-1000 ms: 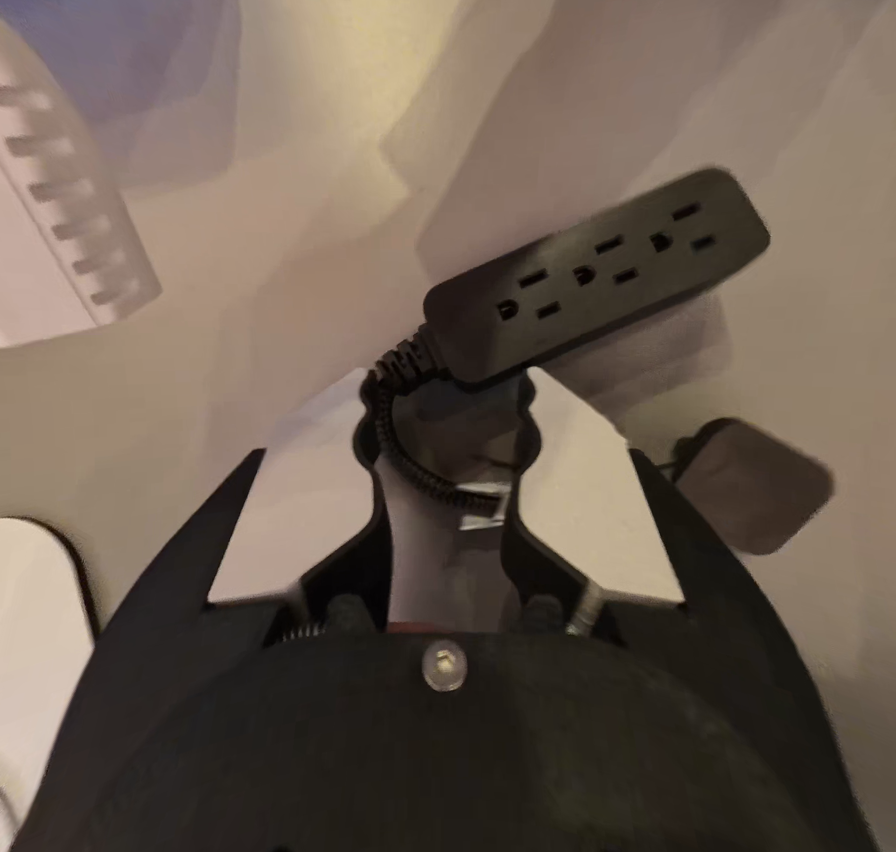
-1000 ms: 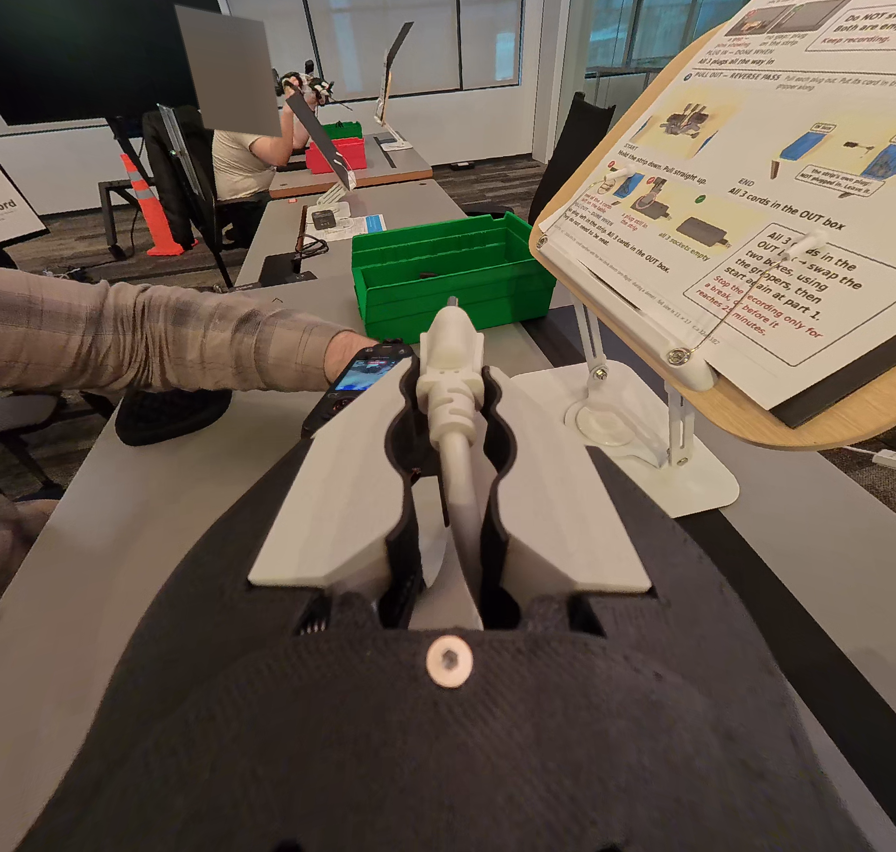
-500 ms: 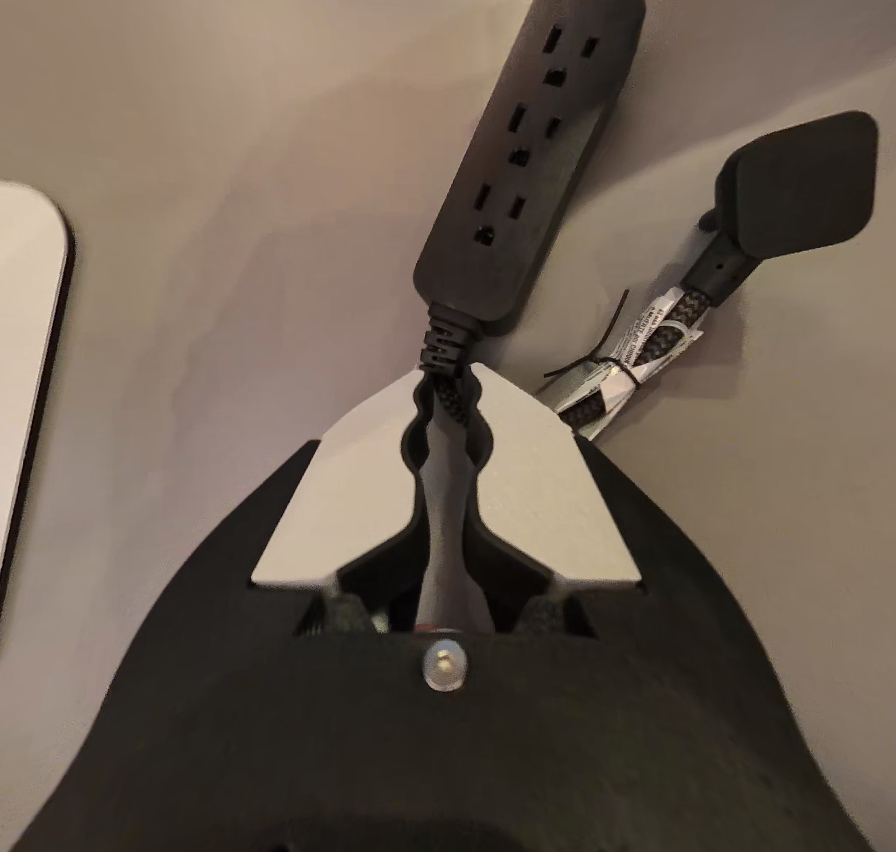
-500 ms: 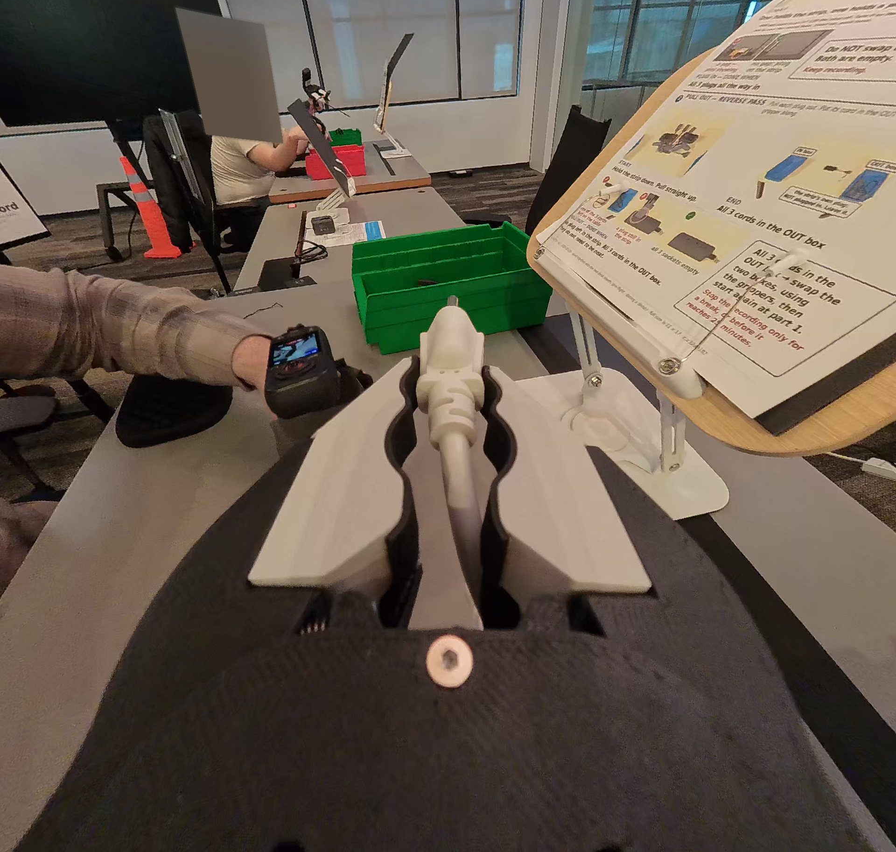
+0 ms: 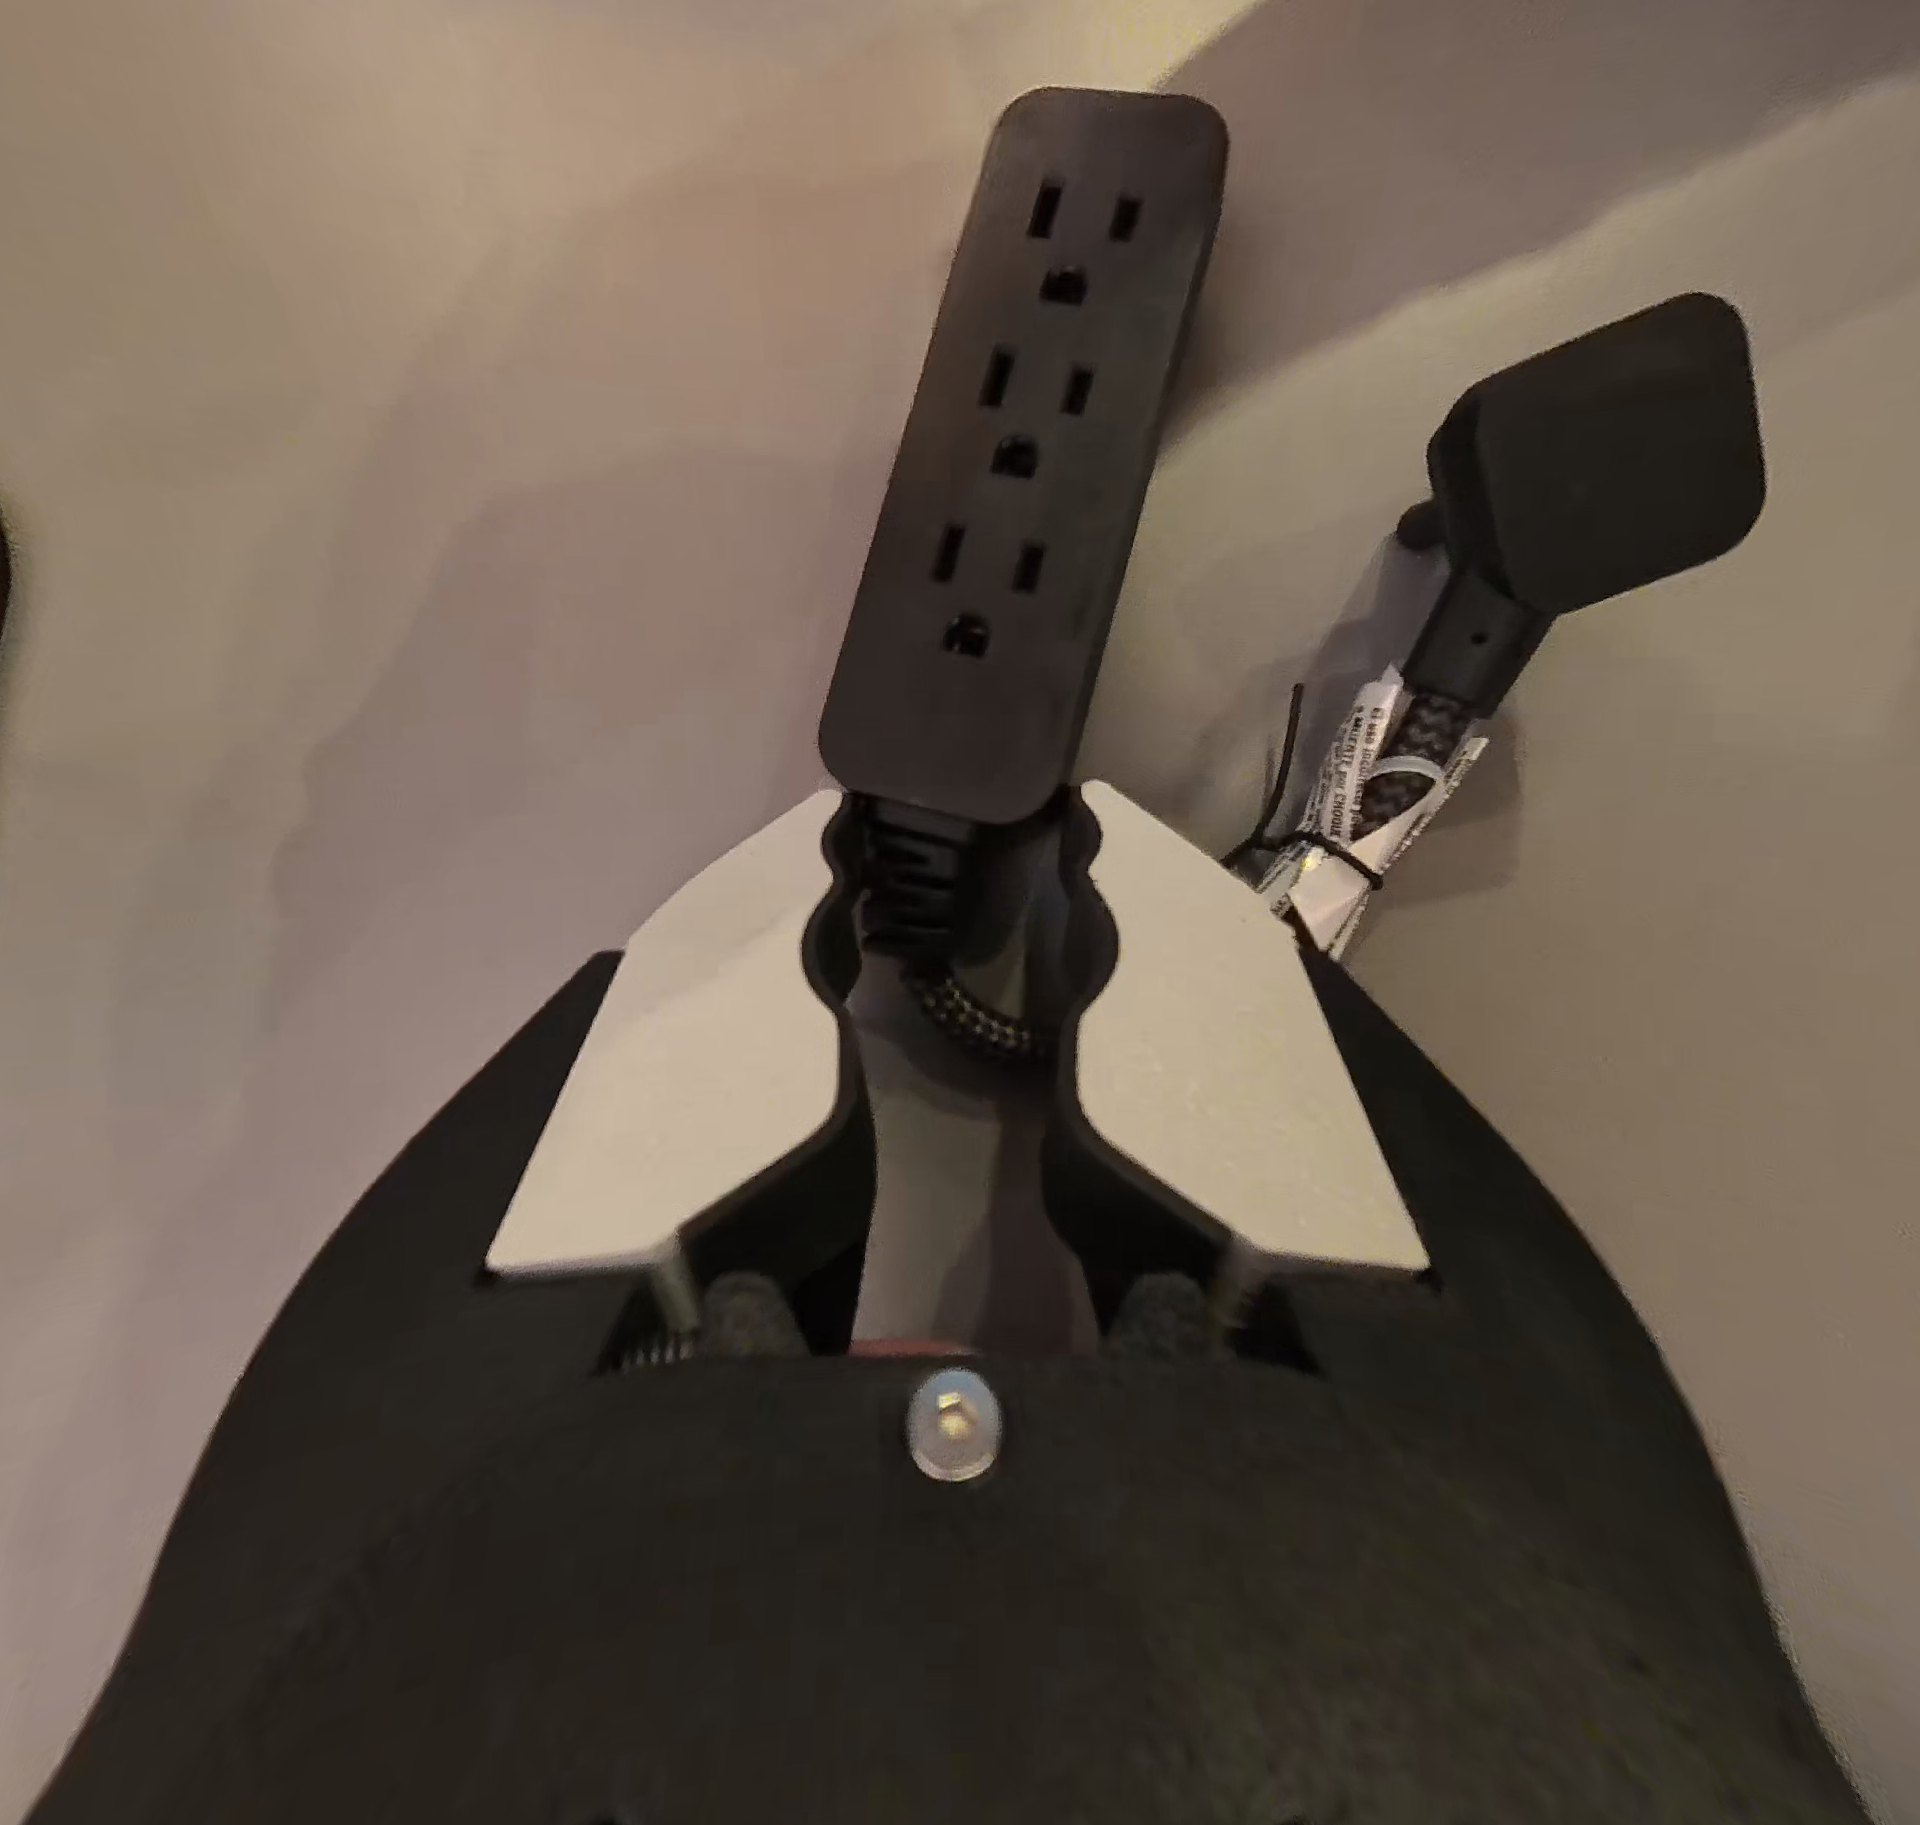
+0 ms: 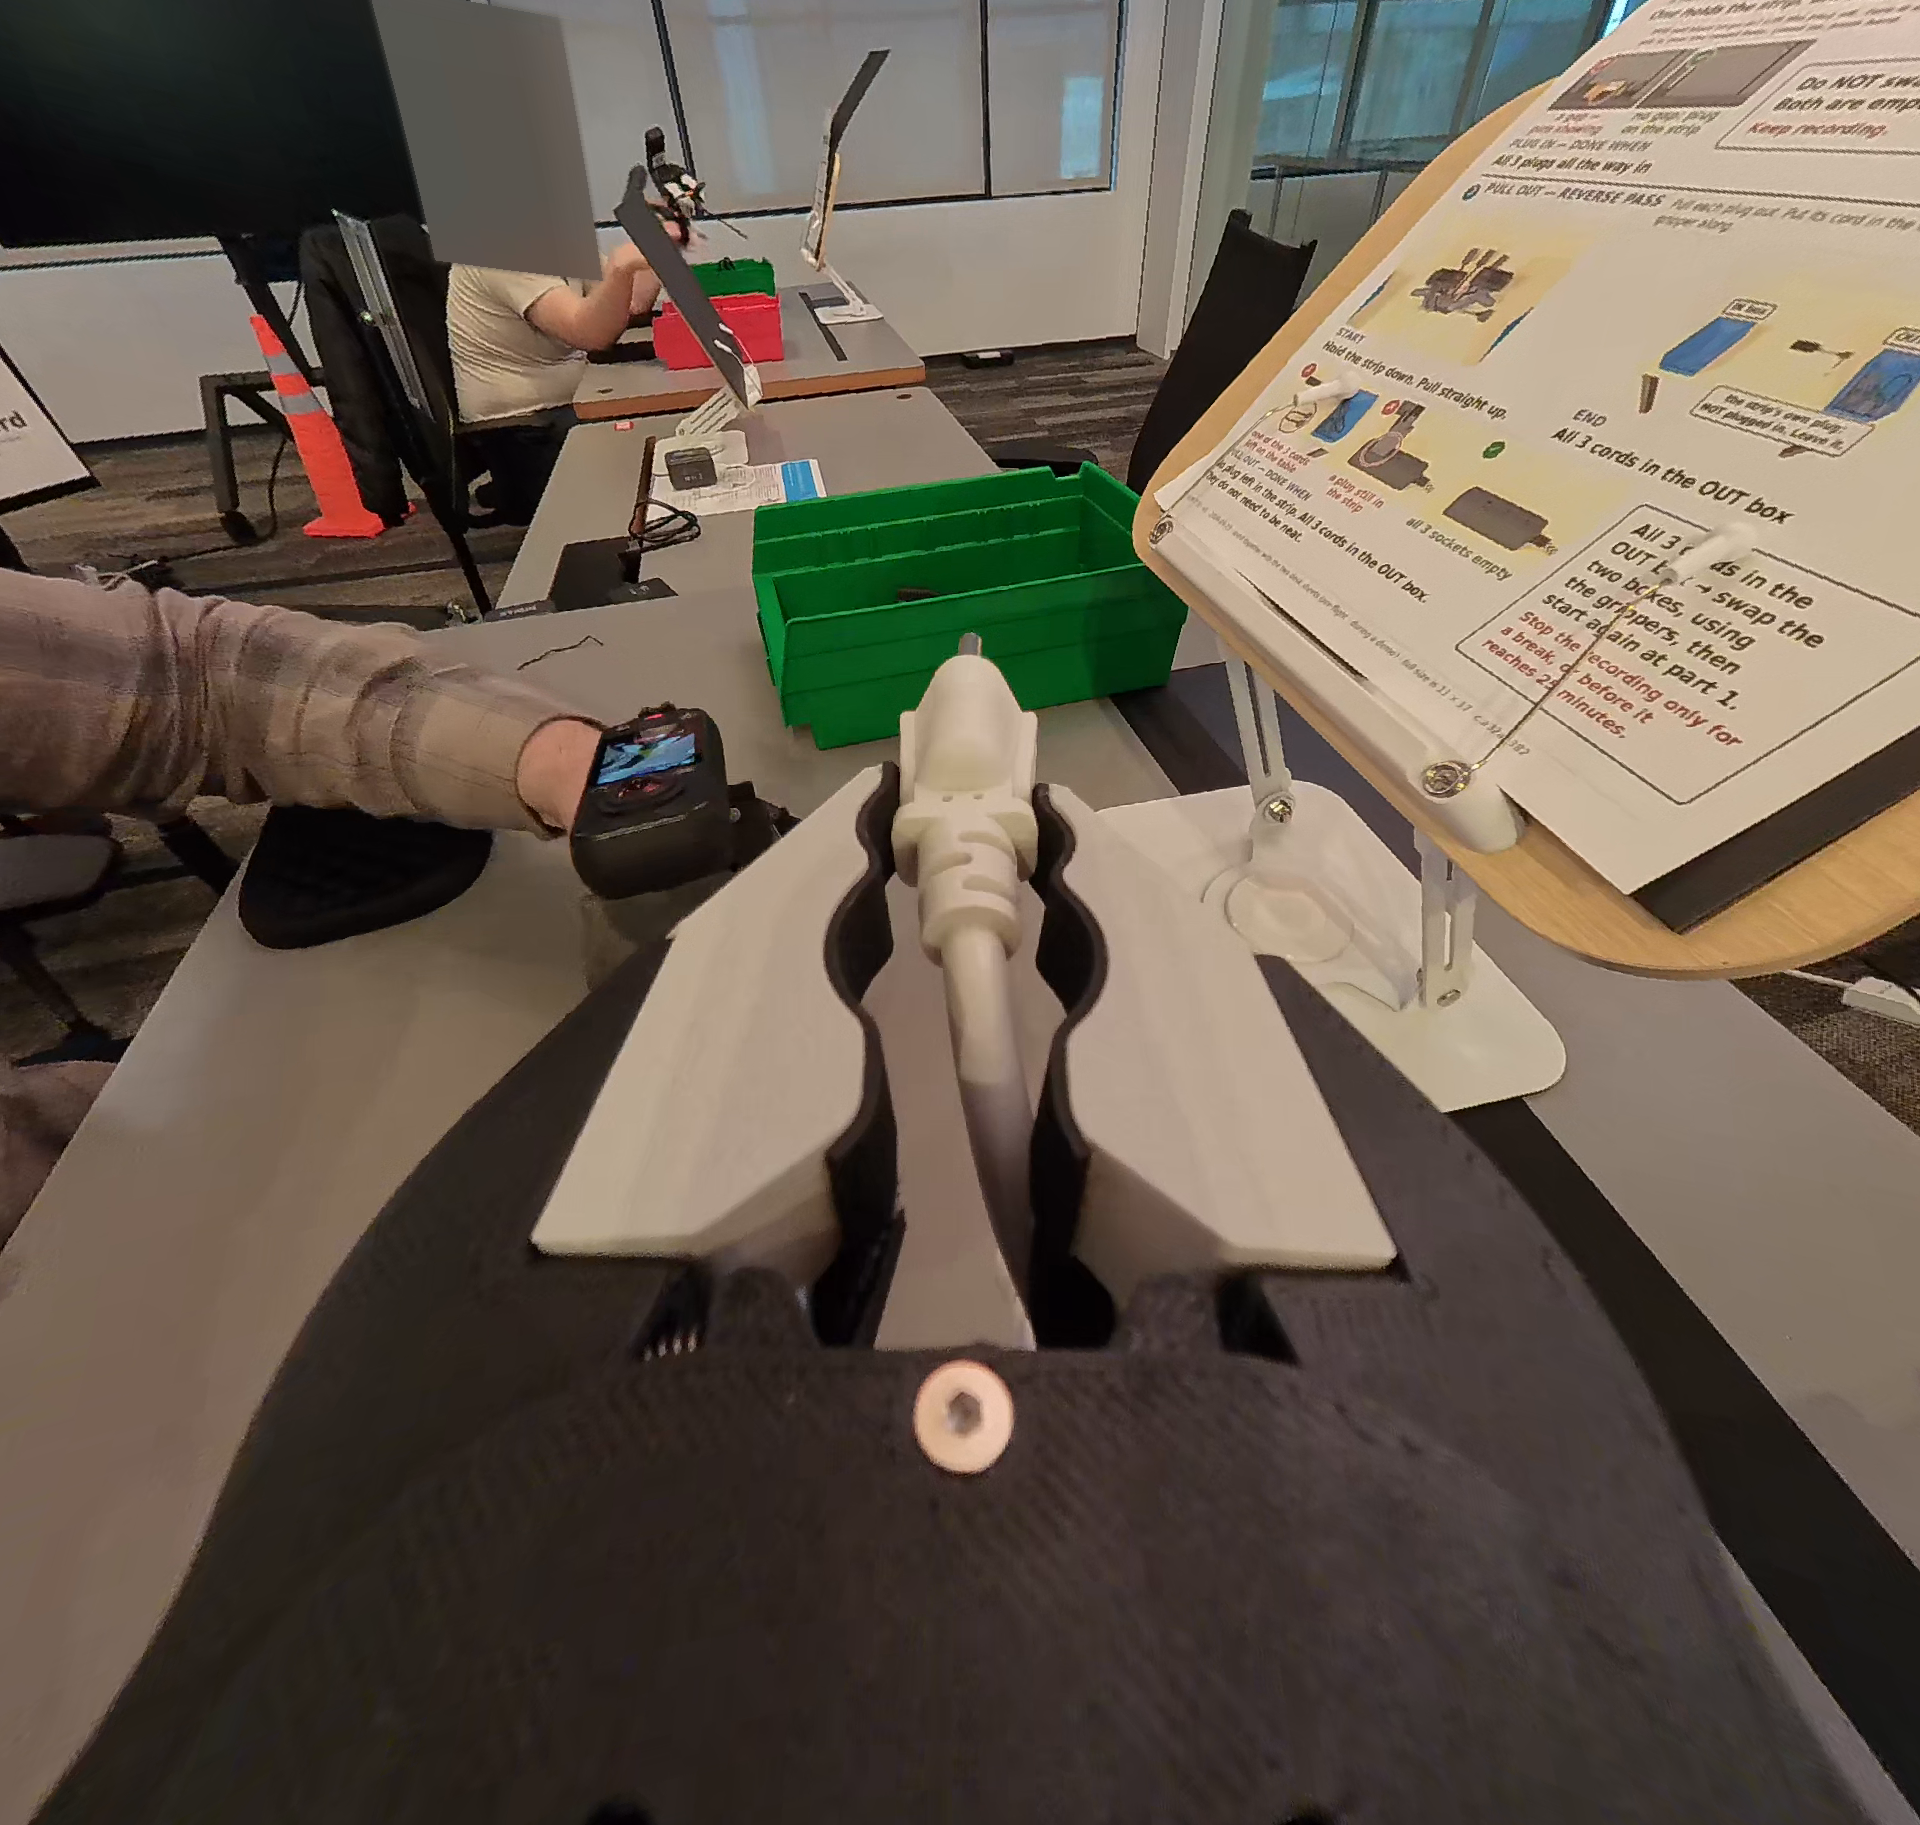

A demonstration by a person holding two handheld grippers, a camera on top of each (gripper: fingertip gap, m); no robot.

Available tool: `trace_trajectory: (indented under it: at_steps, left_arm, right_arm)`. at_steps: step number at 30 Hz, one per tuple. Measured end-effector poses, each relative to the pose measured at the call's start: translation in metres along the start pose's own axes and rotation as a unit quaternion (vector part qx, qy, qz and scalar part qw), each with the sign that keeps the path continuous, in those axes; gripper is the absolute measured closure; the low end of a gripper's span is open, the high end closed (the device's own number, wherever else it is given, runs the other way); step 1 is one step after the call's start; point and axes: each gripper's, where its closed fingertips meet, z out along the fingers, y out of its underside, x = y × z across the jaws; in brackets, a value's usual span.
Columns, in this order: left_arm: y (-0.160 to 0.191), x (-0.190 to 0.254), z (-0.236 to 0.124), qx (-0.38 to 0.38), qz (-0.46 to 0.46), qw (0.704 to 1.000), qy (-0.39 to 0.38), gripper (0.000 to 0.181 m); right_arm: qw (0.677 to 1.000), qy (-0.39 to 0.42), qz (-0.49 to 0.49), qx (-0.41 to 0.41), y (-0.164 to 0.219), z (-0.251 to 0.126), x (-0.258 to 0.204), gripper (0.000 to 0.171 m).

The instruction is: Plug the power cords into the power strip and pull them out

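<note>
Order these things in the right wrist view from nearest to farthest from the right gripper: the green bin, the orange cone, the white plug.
1. White plug: held in the right gripper.
2. Green bin: on the table, just beyond the plug.
3. Orange cone: on the floor, far left.

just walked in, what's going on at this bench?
A person works two handheld grippers. The left gripper sits open around the braided cord end of a black three-socket power strip lying on the grey table; all three sockets are empty. The strip's own flat black plug lies beside it. The right gripper is shut on a white power cord plug, held above the table, not yet inserted.
</note>
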Motion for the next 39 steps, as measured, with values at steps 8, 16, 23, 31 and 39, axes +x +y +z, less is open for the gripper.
trace_trajectory:
  at_steps: [8, 16, 23, 31, 39]
  left_arm:
    - [-0.007, 0.001, 0.005, 0.033, -0.002, 0.999, 0.006, 0.141]
    - [-0.013, -0.01, -0.01, 0.024, 0.029, 0.999, -0.034, 0.146]
    - [-0.006, -0.044, -0.075, -0.049, 0.055, 0.992, -0.106, 0.146]
    - [0.022, -0.02, -0.031, -0.027, -0.012, 0.999, -0.013, 0.146]
    - [0.009, -0.014, -0.03, 0.009, -0.004, 1.0, 0.004, 0.136]
  right_arm:
    - [1.0, -0.001, -0.001, 0.001, 0.001, -0.001, 0.002, 0.149]
    - [1.0, 0.002, -0.021, -0.017, 0.003, 0.001, -0.002, 0.15]
    - [0.998, 0.003, -0.04, -0.045, 0.013, 0.01, -0.005, 0.15]
    - [0.997, 0.002, -0.048, -0.056, 0.016, 0.015, -0.01, 0.15]
    - [0.997, 0.005, -0.047, -0.054, 0.015, 0.012, -0.007, 0.15]
